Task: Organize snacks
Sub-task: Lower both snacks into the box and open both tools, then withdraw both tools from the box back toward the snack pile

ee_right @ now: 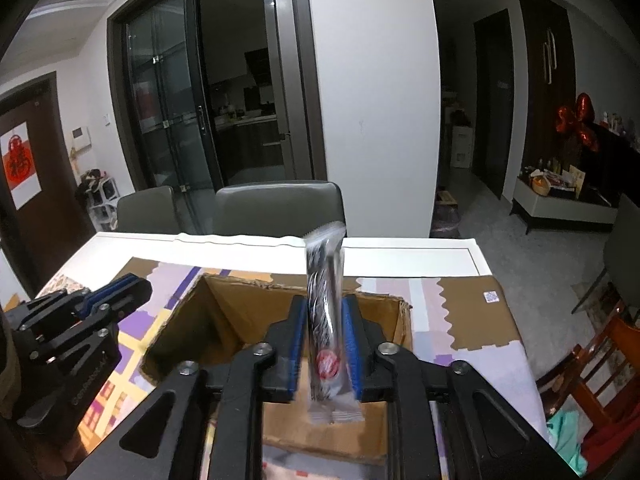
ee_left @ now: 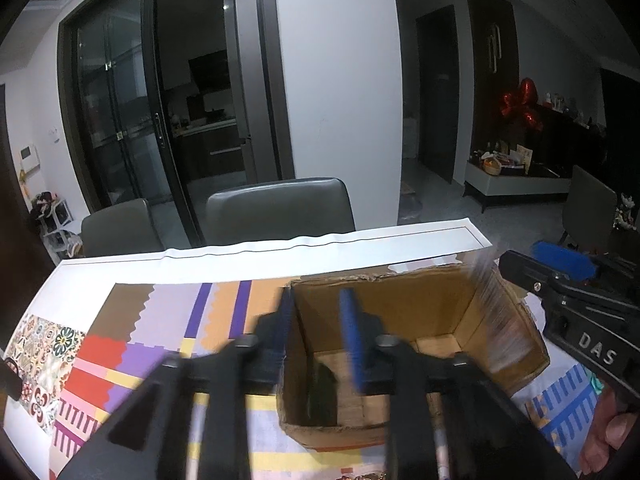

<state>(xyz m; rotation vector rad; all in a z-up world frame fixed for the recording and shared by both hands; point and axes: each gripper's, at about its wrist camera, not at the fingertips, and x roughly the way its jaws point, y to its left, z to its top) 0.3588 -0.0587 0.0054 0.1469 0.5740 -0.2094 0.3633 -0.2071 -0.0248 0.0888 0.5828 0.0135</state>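
An open cardboard box [ee_left: 400, 308] [ee_right: 224, 320] stands on the patterned table mat. My right gripper [ee_right: 326, 340] hangs over it with a long black-and-white snack packet [ee_right: 325, 320] upright between its blue pads. The packet is blurred and the pads stand at its edges without squeezing it, so I read the jaws as open. In the left wrist view this packet [ee_left: 494, 308] is a pale streak at the box's right wall, under the right gripper [ee_left: 520, 258]. My left gripper [ee_left: 319, 336] [ee_right: 136, 286] is open and straddles the box's left wall, holding nothing. A dark item [ee_left: 322, 392] lies inside the box.
The colourful mat [ee_left: 140, 340] covers a white table [ee_right: 400, 248]. Two grey chairs [ee_left: 280, 208] stand at its far side and a wooden chair [ee_right: 592, 380] at the right. A hand [ee_left: 612, 432] holds the right gripper's handle.
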